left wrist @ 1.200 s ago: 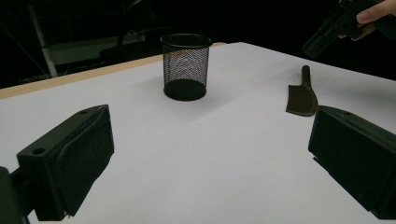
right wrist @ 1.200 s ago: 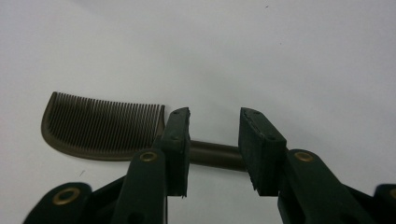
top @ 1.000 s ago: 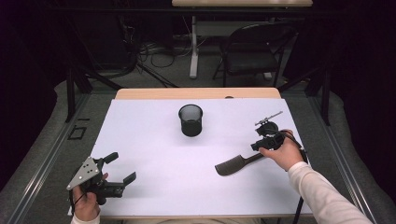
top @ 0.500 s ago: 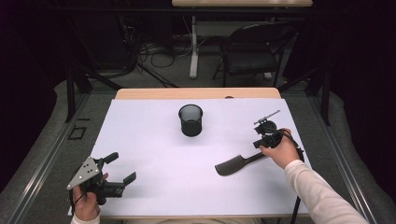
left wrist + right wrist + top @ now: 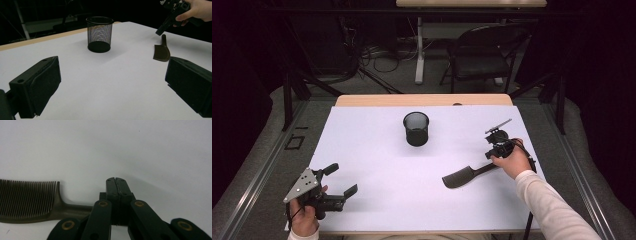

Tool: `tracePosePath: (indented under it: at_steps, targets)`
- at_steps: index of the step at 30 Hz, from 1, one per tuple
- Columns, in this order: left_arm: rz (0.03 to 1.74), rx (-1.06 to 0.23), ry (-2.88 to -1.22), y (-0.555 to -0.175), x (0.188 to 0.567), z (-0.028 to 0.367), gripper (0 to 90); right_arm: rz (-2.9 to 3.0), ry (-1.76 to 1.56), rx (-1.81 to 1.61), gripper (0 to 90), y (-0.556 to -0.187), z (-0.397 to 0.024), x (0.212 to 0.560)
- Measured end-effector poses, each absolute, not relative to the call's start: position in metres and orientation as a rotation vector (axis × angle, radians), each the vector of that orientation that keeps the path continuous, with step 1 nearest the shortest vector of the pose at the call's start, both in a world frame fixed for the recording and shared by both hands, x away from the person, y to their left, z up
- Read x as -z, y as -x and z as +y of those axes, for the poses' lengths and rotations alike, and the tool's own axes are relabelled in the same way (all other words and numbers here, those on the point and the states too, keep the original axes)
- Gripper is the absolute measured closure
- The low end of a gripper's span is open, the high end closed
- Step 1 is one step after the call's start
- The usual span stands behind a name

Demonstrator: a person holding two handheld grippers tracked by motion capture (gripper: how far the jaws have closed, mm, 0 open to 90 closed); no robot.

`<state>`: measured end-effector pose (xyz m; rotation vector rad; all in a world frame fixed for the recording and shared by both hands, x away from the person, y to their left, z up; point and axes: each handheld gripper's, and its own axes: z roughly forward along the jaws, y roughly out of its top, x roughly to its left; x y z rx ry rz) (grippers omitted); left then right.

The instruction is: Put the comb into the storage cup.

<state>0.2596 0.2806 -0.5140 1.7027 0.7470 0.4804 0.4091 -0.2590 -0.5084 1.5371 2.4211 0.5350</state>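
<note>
right sleeve [image 5: 552, 205]: cream | left gripper [image 5: 343, 183]: black, grey three-cornered plate | linkage: brass rivets

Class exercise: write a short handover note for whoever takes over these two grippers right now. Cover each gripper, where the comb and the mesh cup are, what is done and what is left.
Left gripper: open, idle at the near left of the table.
Right gripper: fingers shut on the comb handle, which runs in under them; comb flat on the table, not lifted.
Mesh cup: upright, empty, mid-table.
Done: comb gripped.
Left: probably lift the comb and stand it in the cup.
</note>
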Motion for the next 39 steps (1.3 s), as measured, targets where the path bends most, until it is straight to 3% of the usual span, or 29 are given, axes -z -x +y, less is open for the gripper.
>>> tracePosePath:
  at_steps: [37,39]
  targets:
    - [0.751,-0.483,-1.705,-0.260,0.514,0.281,0.4,2.414,-1.619,-0.507,90.0,-0.407,-0.278,0.528]
    - [0.750,-0.481,-1.704,-0.260,0.514,0.281,0.4,2.458,-1.623,-0.361,90.0,-0.406,-0.278,0.522]
